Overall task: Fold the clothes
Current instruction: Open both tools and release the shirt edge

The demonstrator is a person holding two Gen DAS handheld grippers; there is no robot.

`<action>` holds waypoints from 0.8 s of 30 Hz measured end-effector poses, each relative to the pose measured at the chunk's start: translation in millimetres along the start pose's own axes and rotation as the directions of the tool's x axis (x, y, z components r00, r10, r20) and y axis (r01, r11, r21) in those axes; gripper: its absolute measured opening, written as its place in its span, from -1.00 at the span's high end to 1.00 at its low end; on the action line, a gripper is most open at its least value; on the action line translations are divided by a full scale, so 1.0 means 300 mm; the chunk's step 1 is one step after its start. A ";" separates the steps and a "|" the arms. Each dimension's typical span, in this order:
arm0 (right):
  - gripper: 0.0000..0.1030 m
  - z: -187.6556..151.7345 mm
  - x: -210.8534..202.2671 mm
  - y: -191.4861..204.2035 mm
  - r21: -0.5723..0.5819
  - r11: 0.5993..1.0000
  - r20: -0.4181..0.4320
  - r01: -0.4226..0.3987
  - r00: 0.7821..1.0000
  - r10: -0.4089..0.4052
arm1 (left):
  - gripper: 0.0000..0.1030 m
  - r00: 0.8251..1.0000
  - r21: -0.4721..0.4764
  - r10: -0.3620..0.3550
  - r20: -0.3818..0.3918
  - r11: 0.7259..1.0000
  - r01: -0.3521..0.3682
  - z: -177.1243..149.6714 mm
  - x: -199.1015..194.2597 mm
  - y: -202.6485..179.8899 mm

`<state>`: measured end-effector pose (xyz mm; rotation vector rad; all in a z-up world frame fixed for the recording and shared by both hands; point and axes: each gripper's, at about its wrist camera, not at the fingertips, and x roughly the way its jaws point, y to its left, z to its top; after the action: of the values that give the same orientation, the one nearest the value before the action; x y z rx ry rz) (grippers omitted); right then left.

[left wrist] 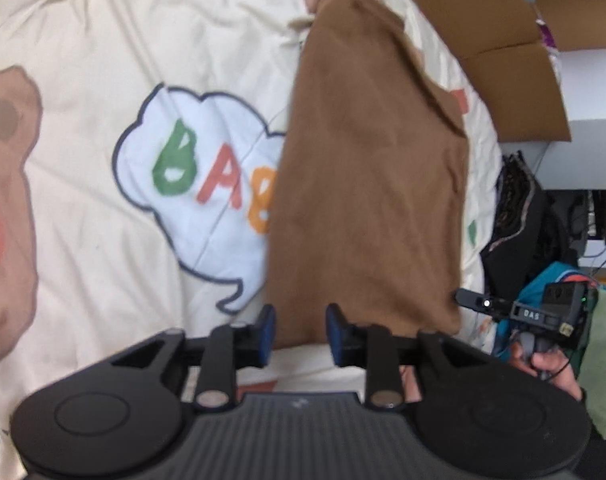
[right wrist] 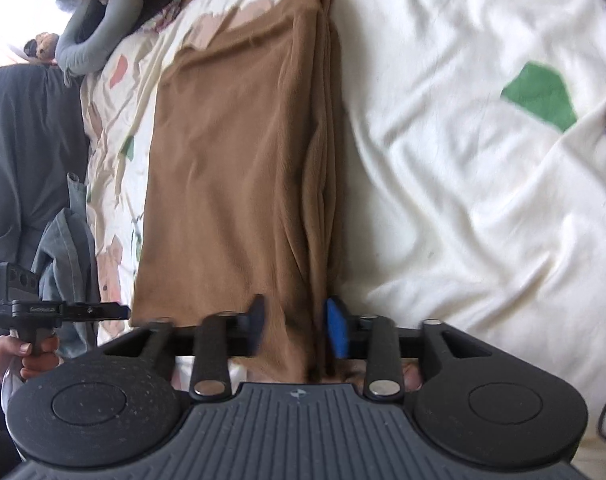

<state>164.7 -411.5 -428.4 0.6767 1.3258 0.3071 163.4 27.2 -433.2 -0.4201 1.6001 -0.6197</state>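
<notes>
Brown soft knit garment (left wrist: 367, 168), folded into a long strip on the cream cartoon-print bedsheet (left wrist: 103, 40), probably light and floppy, best pinched at the near corners, both left gripper (left wrist: 299, 334) and right gripper (right wrist: 293, 330) spread apart, gripping nothing.

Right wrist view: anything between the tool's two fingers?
Yes. The near edge of the folded brown garment runs between the right tool's fingers in the right wrist view; the pads stand apart, not pressing it.
</notes>
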 end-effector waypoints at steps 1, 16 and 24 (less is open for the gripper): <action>0.14 0.012 -0.004 -0.002 0.003 1.000 0.010 -0.004 1.000 0.004 | 0.42 1.000 0.001 0.001 0.002 1.000 -0.001 0.012 0.002 -0.005; -0.23 0.239 0.011 -0.054 0.081 0.994 0.213 -0.068 0.976 0.050 | -0.05 0.990 0.068 -0.043 0.133 0.997 0.034 0.206 0.016 -0.060; -0.34 0.330 0.078 -0.086 0.094 0.990 0.249 -0.103 0.966 0.076 | -0.19 0.981 0.077 -0.039 0.191 0.997 0.024 0.334 0.047 -0.052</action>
<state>260.8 -445.5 -453.8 0.8388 1.0828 0.2186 259.3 -8.1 -439.6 -0.4376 1.3845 -0.6409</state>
